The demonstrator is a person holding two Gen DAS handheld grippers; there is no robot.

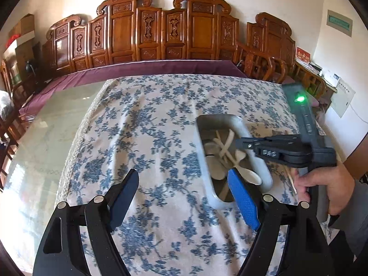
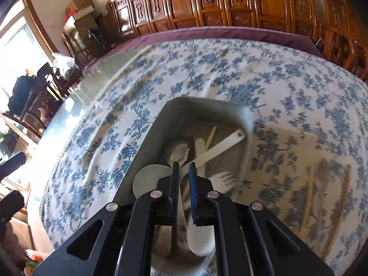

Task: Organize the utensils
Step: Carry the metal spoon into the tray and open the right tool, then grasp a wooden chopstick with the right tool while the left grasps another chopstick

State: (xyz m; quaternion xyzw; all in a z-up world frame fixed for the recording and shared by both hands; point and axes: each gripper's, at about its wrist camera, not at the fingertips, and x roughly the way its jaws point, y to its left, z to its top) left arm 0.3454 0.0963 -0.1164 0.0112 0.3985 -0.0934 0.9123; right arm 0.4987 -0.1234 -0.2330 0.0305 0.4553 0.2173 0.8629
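A white rectangular tray (image 1: 260, 161) lies on the blue-flowered cloth (image 1: 161, 119) and holds several white and cream utensils (image 1: 224, 151). My left gripper (image 1: 184, 197) is open and empty, low over the cloth just left of the tray's near end. My right gripper (image 2: 184, 184) hovers over the tray (image 2: 247, 135), its fingers nearly closed with nothing clearly between them. Below it lie a white spatula (image 2: 220, 147), a white fork (image 2: 223, 179) and a white spoon (image 2: 197, 237). It also shows in the left wrist view (image 1: 241, 143). Brown chopsticks (image 2: 335, 211) lie blurred on the cloth right of the tray.
The cloth covers part of a glass-topped table (image 1: 53, 133) with a purple cloth (image 1: 147, 69) behind it. Carved wooden chairs (image 1: 161, 30) line the far wall. A person's hand (image 1: 326, 188) holds the right gripper's handle.
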